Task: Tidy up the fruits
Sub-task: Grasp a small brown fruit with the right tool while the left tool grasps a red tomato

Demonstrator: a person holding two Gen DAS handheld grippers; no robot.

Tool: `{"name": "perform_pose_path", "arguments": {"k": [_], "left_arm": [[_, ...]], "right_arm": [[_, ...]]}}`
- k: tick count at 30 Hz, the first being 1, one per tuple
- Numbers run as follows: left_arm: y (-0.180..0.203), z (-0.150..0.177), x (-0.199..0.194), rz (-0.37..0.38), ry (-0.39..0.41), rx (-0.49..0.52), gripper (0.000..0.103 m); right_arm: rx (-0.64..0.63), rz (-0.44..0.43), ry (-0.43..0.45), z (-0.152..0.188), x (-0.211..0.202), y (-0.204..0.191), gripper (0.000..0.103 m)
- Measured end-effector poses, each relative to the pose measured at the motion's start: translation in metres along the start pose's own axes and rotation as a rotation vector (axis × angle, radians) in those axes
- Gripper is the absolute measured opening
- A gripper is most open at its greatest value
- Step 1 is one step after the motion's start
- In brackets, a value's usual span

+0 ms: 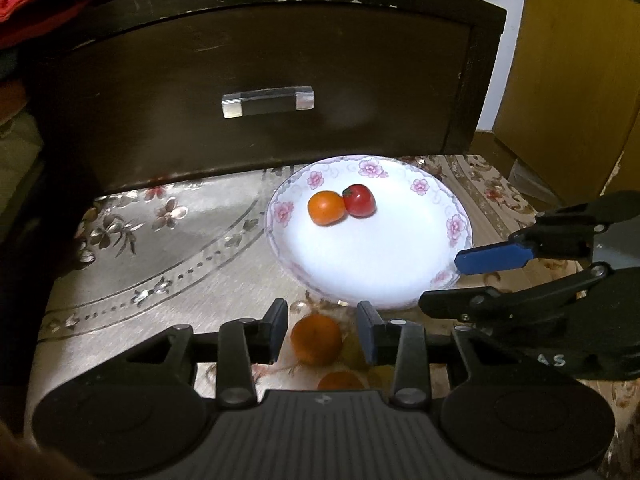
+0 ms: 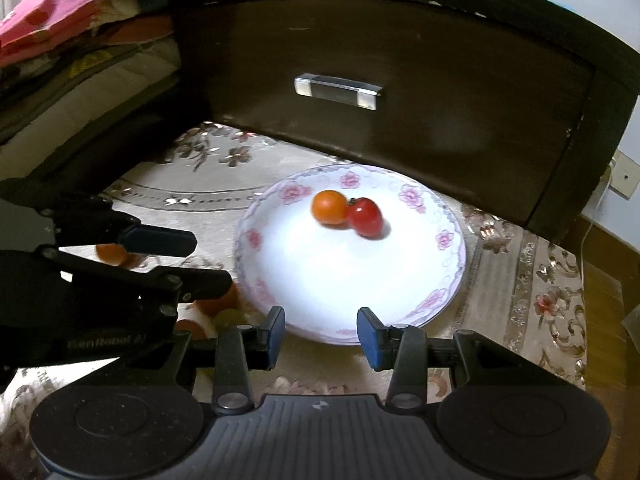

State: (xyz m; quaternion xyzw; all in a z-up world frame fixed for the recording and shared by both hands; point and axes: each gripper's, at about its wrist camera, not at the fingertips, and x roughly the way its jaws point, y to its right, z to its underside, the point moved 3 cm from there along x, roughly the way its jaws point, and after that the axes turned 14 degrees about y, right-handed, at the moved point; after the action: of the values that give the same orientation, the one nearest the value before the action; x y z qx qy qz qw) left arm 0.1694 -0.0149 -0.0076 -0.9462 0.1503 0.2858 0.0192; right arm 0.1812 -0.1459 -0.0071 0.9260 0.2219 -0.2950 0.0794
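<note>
A white plate with a pink flower rim (image 1: pixel 400 280) (image 2: pixel 332 280) sits on the patterned cloth and holds an orange tomato (image 1: pixel 326 207) (image 2: pixel 329 207) touching a red tomato (image 1: pixel 360 199) (image 2: pixel 365 217). My left gripper (image 1: pixel 322 334) is open, its fingers either side of an orange fruit (image 1: pixel 316 339) on the cloth in front of the plate. Another orange fruit (image 1: pixel 340 381) lies closer, partly hidden. My right gripper (image 2: pixel 321 334) is open and empty over the plate's near rim. In the right wrist view the left gripper (image 2: pixel 192 260) stands at the left over several small fruits (image 2: pixel 112 253).
A dark wooden drawer front (image 1: pixel 260 80) (image 2: pixel 400 80) with a silver handle (image 1: pixel 267 101) (image 2: pixel 338 91) rises just behind the plate. Folded red and pink fabrics (image 2: pixel 60 20) lie at the left. A yellow cabinet (image 1: pixel 572 60) stands at the right.
</note>
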Motion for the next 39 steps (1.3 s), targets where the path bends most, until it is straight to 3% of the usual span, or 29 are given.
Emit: {"name": "perform_pose_path", "arguments": {"k": [13,18,32,35,39], "left_arm": [[-0.009,0.042,-0.036,0.036,-0.061,0.053,0.043],[-0.010,0.053,-0.034,0.043,-0.084,0.064,0.043],[-0.008,0.063,-0.018,0.046,-0.111,0.104,0.043],[-0.009,0.065,-0.014,0.055,-0.116,0.100,0.043],[-0.010,0.065,-0.011,0.060,-0.116,0.086,0.043]], "right_arm": [[-0.032,-0.104,-0.051,0.015,-0.016,-0.028,0.039],[-0.070,-0.139,-0.083,0.021,-0.009,-0.039,0.045],[-0.128,-0.187,-0.103,0.028,0.013,-0.053,0.045],[-0.124,-0.188,-0.110,0.029,0.018,-0.052,0.043],[-0.120,-0.189,-0.119,0.031,0.022,-0.051,0.030]]}}
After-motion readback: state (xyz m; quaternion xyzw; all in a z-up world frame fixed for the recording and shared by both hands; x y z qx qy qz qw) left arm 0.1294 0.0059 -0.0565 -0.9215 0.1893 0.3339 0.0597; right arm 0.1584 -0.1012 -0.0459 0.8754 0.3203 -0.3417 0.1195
